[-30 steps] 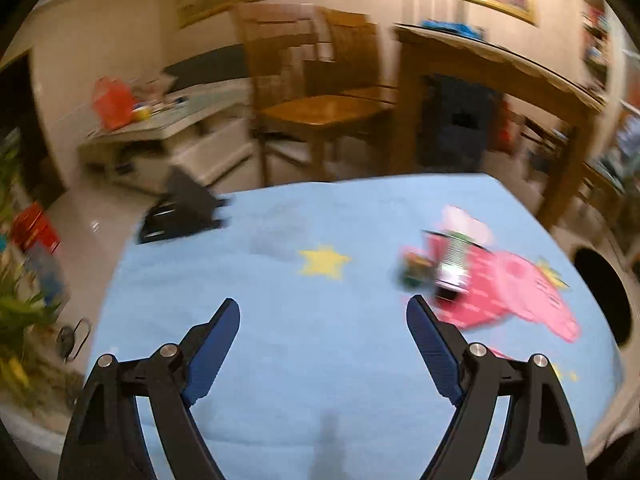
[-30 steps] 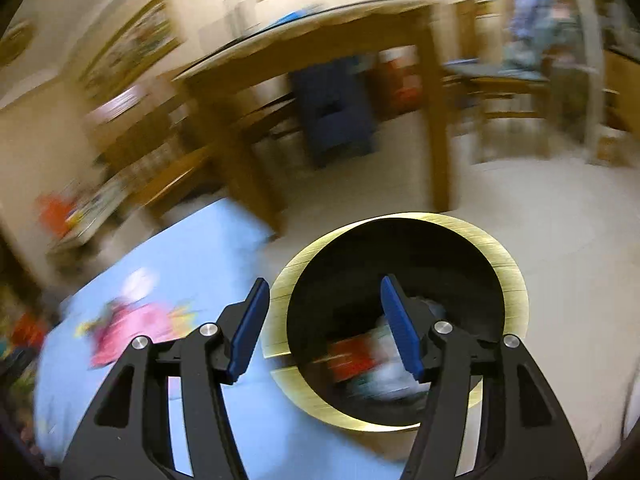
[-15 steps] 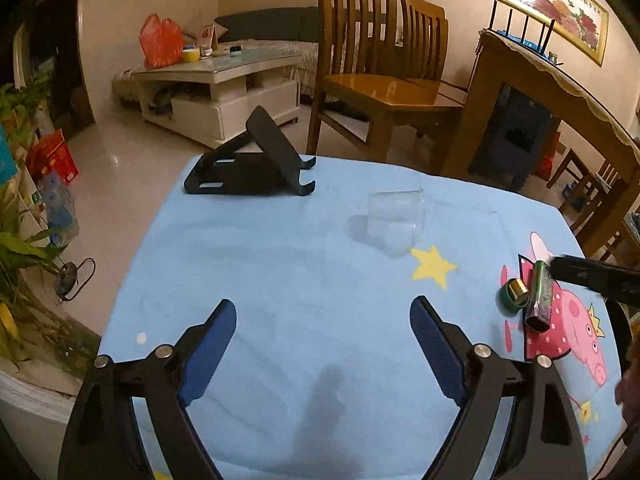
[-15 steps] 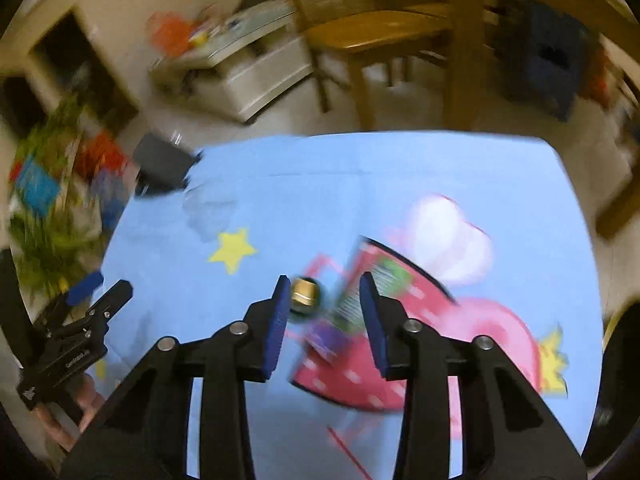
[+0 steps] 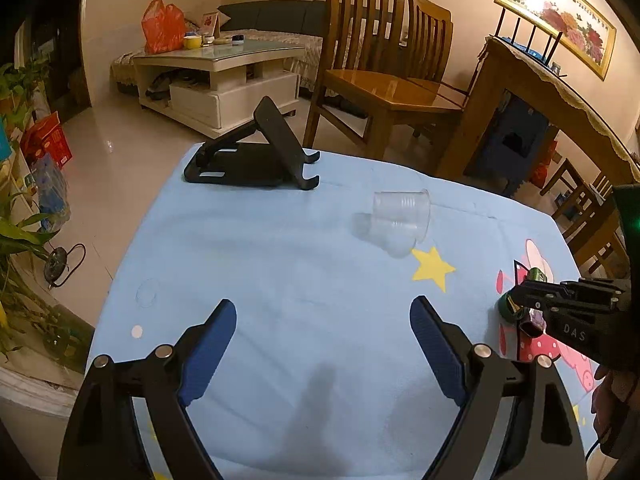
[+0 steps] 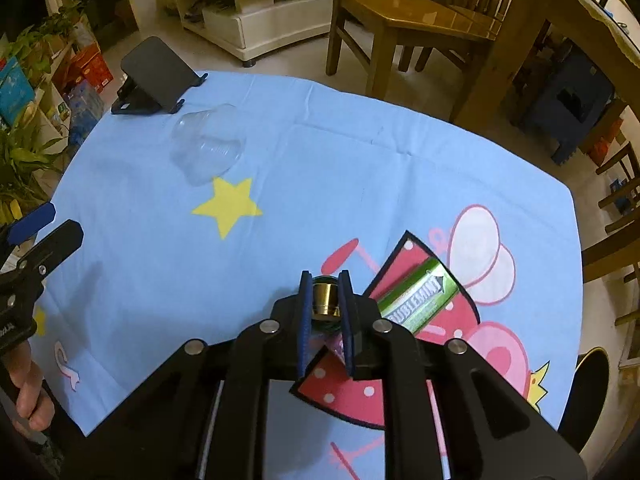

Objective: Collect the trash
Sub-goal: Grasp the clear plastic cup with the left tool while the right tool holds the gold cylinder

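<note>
Right claw, a second ago spread above the dark bin, has swung over the bench and is closing, its pads flanking the small gold-topped cap beside the green gum wrapper. Pickup seems imminent. Left claw hangs wide open, empty, the clear cup lying far beyond it.

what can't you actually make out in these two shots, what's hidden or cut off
- Small gold-capped green item, right wrist view: the closing right gripper fingers cover its sides, so contact and what it is stay unclear.
- Green Doublemint gum pack, right wrist view: its near end is behind a finger.
- Black bin with gold rim, right wrist view: cut by the edge, contents unseen.
- Clear plastic cup, left wrist view: too transparent to tell if empty.
</note>
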